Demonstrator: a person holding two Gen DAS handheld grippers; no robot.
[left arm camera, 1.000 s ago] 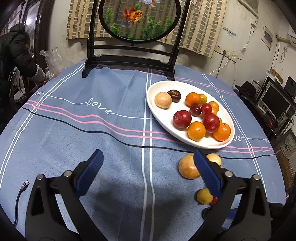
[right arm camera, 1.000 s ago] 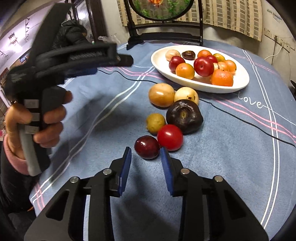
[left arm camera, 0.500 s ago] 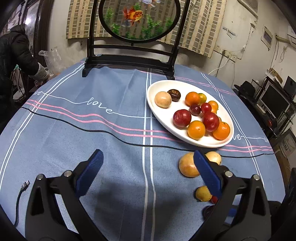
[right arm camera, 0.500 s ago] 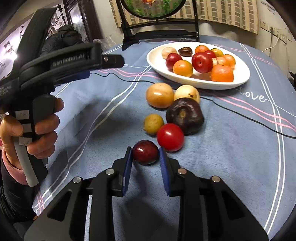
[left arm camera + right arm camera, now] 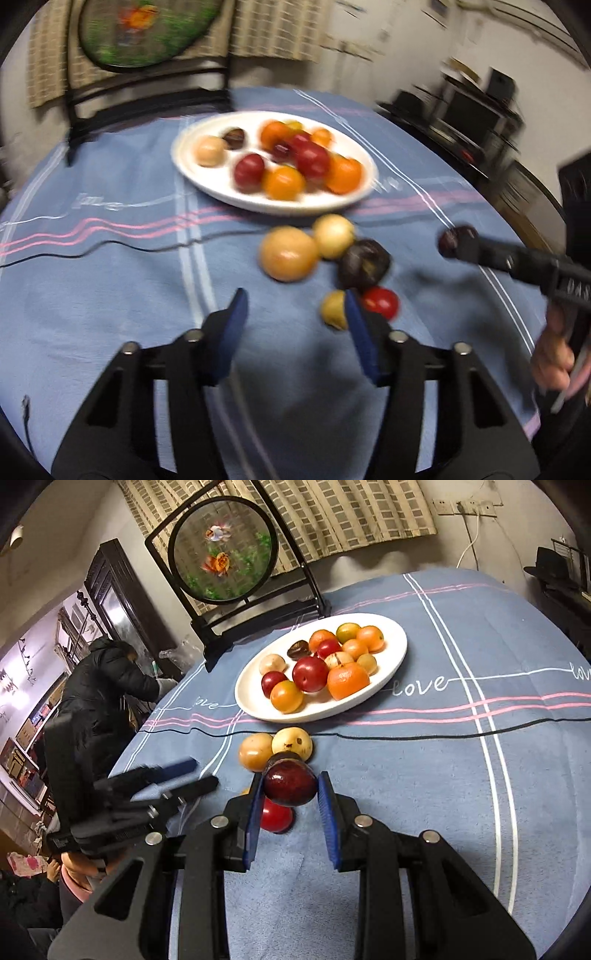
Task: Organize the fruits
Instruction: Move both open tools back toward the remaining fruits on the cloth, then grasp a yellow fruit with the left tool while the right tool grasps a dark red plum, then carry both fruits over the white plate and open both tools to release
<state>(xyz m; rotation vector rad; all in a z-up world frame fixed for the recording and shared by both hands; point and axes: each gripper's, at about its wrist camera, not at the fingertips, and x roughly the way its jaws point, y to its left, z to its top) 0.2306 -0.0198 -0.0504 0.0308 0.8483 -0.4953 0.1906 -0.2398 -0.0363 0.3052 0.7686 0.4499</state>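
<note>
My right gripper is shut on a dark red plum and holds it above the cloth; it also shows in the left wrist view. A white oval plate holds several oranges, plums and pale fruits. Loose on the cloth lie two tan fruits, a dark purple fruit, a small yellow fruit and a red tomato. My left gripper is open and empty, just before the loose fruits; its view is blurred.
A round fish-painting screen on a black stand stands behind the plate. A person in a dark coat is at the far left. A black cable crosses the blue tablecloth. Shelves with electronics stand right.
My right gripper closed on the dark red plum and lifted it off the cloth. My left gripper swung right and moved toward the loose fruits.
</note>
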